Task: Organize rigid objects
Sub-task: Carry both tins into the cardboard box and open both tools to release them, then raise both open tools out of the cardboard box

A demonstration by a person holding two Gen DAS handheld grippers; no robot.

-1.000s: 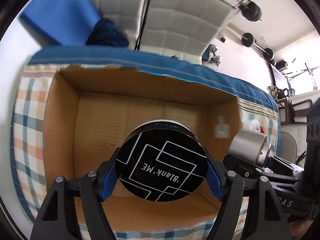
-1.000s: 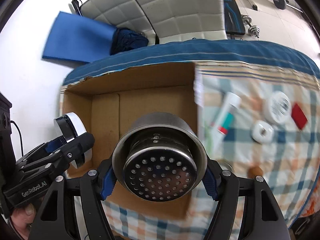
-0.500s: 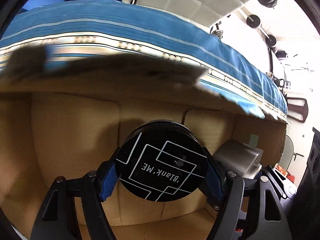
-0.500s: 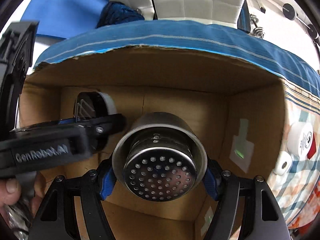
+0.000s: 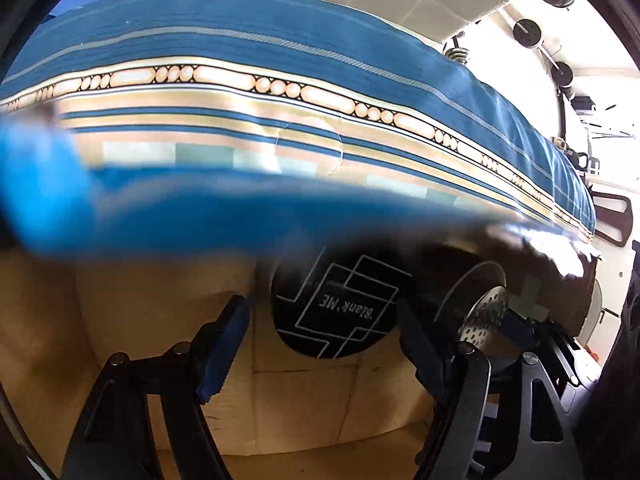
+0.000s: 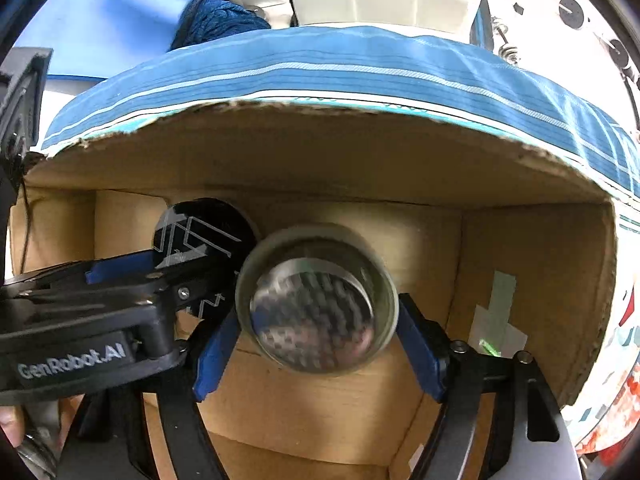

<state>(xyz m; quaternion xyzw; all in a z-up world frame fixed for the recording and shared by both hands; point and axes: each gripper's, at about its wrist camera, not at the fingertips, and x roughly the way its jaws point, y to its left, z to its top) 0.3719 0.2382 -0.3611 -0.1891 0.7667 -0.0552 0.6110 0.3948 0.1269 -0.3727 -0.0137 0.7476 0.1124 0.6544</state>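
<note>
Tablecloth (image 5: 280, 40): blue striped, filled the upper half of the left wrist view; in the right wrist view it (image 6: 360, 68) showed only as a band at 12 o'clock beyond the box rim.
Cardboard box (image 6: 532, 248): the right wrist view showed its torn far rim, back wall and right wall with a tape patch; the left wrist view showed its floor (image 5: 320, 408), with the near rim a blue blur across the middle.
Left gripper (image 5: 324, 328): spread wide, its 2 blue pads clear of the tin on both sides. Seen from the right wrist, it (image 6: 168, 276) reached in from 9 o'clock.
Right gripper (image 6: 316, 332): also spread wide, pads flanking the cup; whether they touched it could not be told.
Black tin (image 5: 336, 308): inside the box against the back wall, printed lid facing the left camera, just left of the cup; from the right wrist it (image 6: 200, 232) sat at 10 o'clock.
Steel cup (image 6: 316, 300): perforated base facing the right camera, blurred, inside the box; in the left wrist view it (image 5: 476, 304) sat at 4 o'clock.
</note>
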